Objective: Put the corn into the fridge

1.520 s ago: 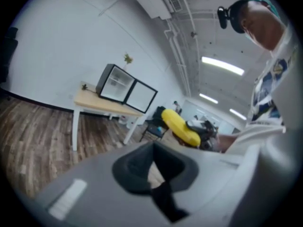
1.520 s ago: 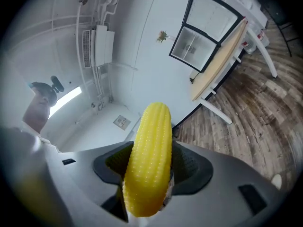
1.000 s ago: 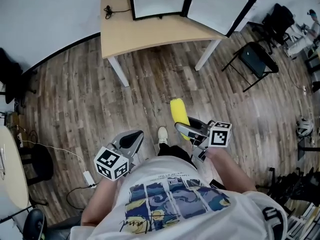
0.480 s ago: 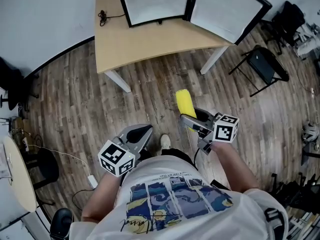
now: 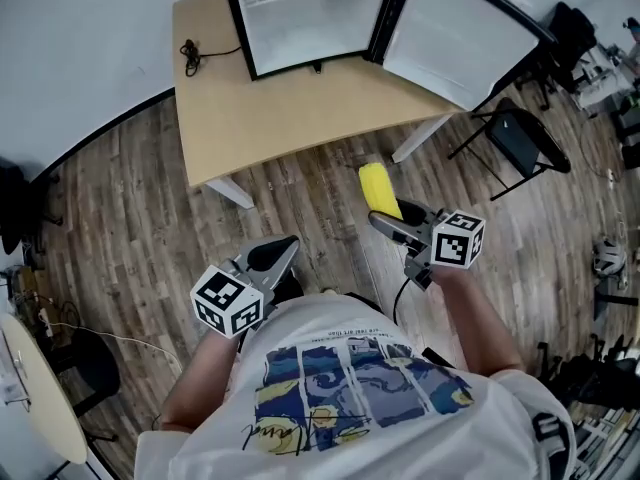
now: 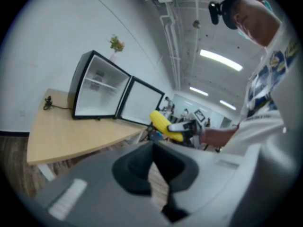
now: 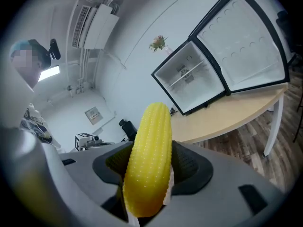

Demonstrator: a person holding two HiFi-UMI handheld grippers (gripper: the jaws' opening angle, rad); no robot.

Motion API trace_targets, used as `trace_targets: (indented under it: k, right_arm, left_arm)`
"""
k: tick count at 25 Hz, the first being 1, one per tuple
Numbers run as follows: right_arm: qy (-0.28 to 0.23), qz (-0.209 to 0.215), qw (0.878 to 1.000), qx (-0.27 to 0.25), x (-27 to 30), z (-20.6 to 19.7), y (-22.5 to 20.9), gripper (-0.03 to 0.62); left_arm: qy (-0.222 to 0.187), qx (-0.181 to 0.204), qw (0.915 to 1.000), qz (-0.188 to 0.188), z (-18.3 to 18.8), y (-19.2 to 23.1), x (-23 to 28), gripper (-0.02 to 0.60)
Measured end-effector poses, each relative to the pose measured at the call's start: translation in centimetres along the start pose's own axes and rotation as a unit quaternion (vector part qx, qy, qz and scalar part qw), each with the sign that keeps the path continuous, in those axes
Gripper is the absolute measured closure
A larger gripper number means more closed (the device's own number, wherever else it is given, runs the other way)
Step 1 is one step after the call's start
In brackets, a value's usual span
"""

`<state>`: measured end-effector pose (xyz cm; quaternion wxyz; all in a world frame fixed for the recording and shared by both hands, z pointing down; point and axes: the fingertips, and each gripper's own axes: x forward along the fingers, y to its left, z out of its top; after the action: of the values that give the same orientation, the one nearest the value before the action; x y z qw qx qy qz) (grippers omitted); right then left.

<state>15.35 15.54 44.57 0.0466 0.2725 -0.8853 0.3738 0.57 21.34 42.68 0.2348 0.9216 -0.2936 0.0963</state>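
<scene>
In the lower left of the head view the left gripper (image 5: 272,260) hangs at the person's side, and its own view shows the dark fingers (image 6: 132,174) pressed together at the tips with nothing between them, only wood floor (image 5: 150,218) beyond. Compared with a second ago it sits at much the same place in the frame, so it plays no part in the carry. Above it, the pale worktop (image 5: 280,108) has slid down and grown larger in the frame, its near edge now well closer to the person, and the black fridge (image 5: 300,8) standing on it at the top centre shows more of its white interior and wire shelf. That shift reads as the person stepping forward toward the worktop. Right of centre, the yellow corn (image 5: 378,188) has risen in the frame with them and now lies just short of the worktop's front edge, pointing up toward the open compartment. The right gripper (image 5: 402,228) holds it: in the right gripper view the fingers (image 7: 189,167) clamp the cob's lower half while its rounded tip stands free above them. Further right, the fridge door (image 5: 455,38) is swung wide open, so the approach looks unobstructed. Judging from this, the carry is well along, though the corn is not yet over the worktop or inside the fridge.
</scene>
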Motion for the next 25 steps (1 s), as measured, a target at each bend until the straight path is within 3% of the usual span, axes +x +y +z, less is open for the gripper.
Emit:
trace_targets:
  k: [6, 11, 17, 25]
  right_arm:
    - [0.012, -0.043, 0.999, -0.014, 7.9, 6.3, -3.2, 0.349]
    - [0.028, -0.060, 0.997, -0.034, 15.0, 10.5, -6.8, 0.349]
    - [0.079, -0.052, 0.992, -0.082, 21.7, 16.7, -13.8, 0.349]
    - [0.162, -0.024, 0.973, -0.163, 29.5, 25.5, -25.8, 0.349]
  left_arm:
    - [-0.004, 0.031, 0.9983, -0.049, 7.1, 9.1, 0.8, 0.572]
    - [0.000, 0.036, 0.9975, -0.061, 9.6, 16.6, 0.4, 0.572]
    - [-0.012, 0.007, 0.9996, -0.026, 12.5, 22.8, 3.0, 0.572]
    - [-0.052, -0.025, 0.9950, 0.082, 17.4, 29.1, 9.0, 0.572]
